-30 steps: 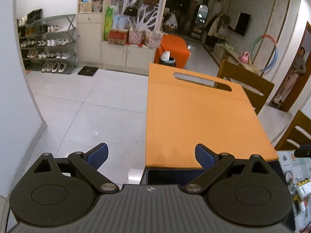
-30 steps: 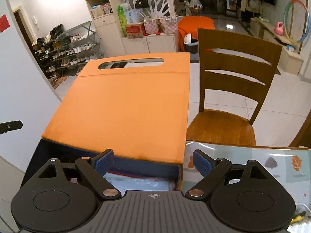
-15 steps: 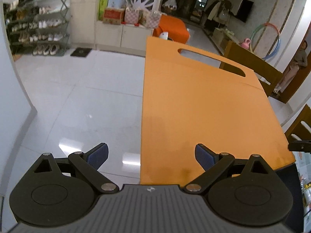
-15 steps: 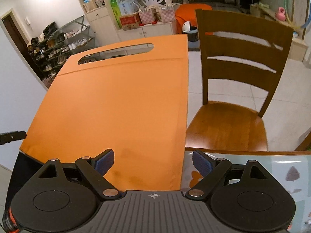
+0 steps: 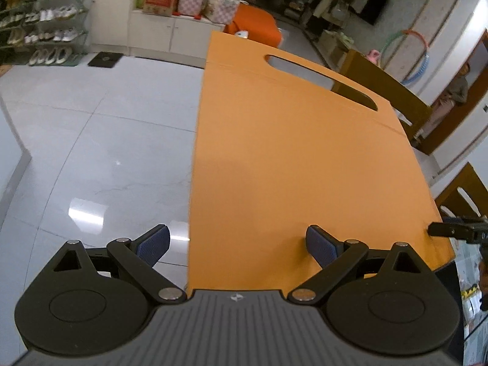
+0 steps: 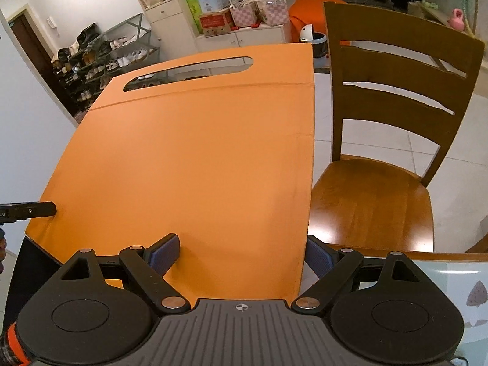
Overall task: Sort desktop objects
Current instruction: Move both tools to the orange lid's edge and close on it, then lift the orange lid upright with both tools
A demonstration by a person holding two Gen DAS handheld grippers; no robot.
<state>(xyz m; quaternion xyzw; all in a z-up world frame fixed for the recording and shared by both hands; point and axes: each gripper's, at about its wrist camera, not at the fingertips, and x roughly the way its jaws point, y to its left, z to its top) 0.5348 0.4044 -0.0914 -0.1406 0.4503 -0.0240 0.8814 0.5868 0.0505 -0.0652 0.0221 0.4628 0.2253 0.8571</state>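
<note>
A large orange flap with an oblong handle cut-out (image 5: pixel 299 158) fills the middle of the left wrist view and also shows in the right wrist view (image 6: pixel 195 158). It lies flat over a dark container whose edge (image 6: pixel 27 262) shows at the lower left. My left gripper (image 5: pixel 238 244) is open, its jaws astride the flap's left near edge. My right gripper (image 6: pixel 241 253) is open, its jaws astride the flap's right near edge. Neither holds anything. Each gripper's tip shows at the other view's side edge.
A wooden chair (image 6: pixel 390 140) stands right of the flap. A patterned tabletop (image 6: pixel 451 286) lies at the lower right. Tiled floor (image 5: pixel 100 158) lies to the left. A shoe rack (image 5: pixel 39 30), cabinets and a person in a doorway (image 5: pixel 454 97) are far off.
The orange flap has come down toward me and now covers the dark container's opening, which was visible below it a second ago. Both grippers stay open and have tilted down over the flap.
</note>
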